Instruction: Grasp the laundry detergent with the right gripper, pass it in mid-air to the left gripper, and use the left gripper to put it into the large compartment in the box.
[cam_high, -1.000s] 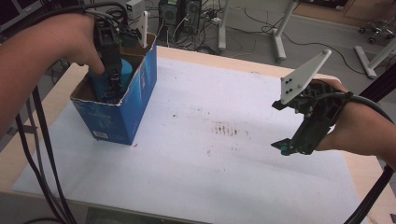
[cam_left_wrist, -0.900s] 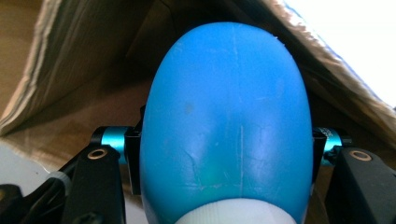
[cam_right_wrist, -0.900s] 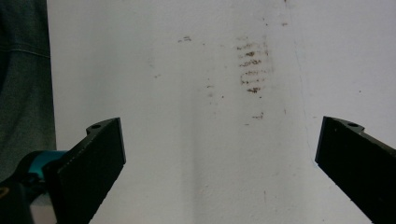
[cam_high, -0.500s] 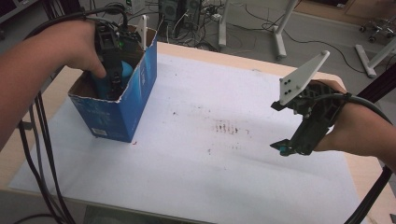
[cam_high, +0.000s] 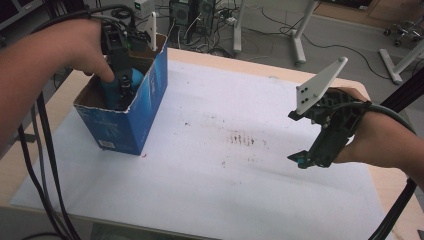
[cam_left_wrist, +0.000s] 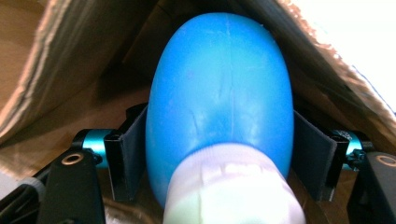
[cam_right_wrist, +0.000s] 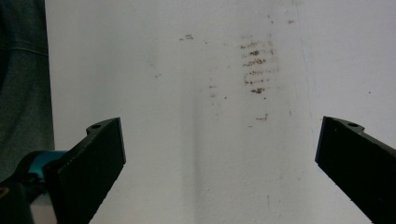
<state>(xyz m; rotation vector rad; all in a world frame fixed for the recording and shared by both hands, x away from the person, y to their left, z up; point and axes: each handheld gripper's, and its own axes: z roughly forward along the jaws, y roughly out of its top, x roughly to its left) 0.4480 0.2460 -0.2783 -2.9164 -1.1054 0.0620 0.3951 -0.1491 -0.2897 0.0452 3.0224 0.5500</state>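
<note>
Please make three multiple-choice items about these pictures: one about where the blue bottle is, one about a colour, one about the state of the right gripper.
1. Where is the blue bottle?
A. Inside the cardboard box
B. On the white sheet beside the box
C. Between the right gripper's jaws

2. What colour is the bottle's cap?
A. Red
B. White
C. Black

3. In what state is the right gripper?
A. Shut on the bottle
B. Shut on nothing
C. Open, holding nothing

Answers:
1. A: the left gripper clamps the bottle between brown cardboard walls, and the high view shows it down in the box.
2. B: the left gripper view shows a whitish cap below the blue body.
3. C: its jaws stand wide apart over the stained white sheet.
</note>
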